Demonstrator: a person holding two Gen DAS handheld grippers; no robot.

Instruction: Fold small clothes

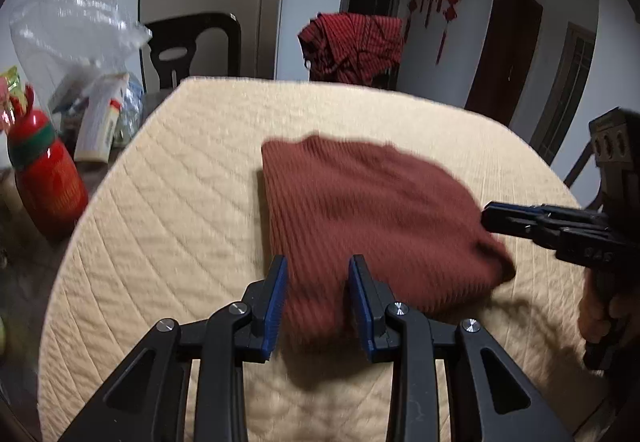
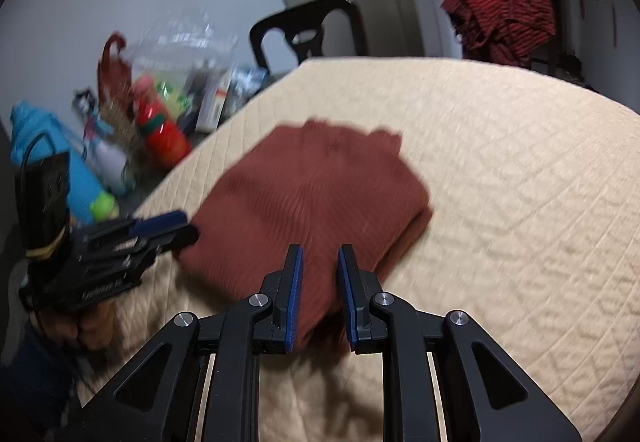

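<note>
A folded rust-brown ribbed garment point(image 1: 360, 201) point(image 2: 312, 193) lies on a beige quilted table cover point(image 1: 180, 222) point(image 2: 500, 181). My left gripper point(image 1: 318, 282) has the garment's near edge bunched between its blue pads, which press on the cloth. Seen from the right wrist view, the left gripper point(image 2: 188, 228) meets the garment's left corner. My right gripper point(image 2: 320, 278) holds a fold of the near edge between its narrow-set pads. In the left wrist view the right gripper point(image 1: 486, 215) reaches the garment's right side. A hand holds each gripper.
Left of the cover sit a red bottle point(image 1: 48, 177) point(image 2: 164, 133), a clear plastic bag point(image 1: 76, 25), small boxes point(image 1: 100, 117) and a blue container point(image 2: 36, 145). A black chair point(image 1: 192, 45) stands behind the table. A red striped cloth point(image 1: 356, 45) point(image 2: 500, 17) hangs at the back.
</note>
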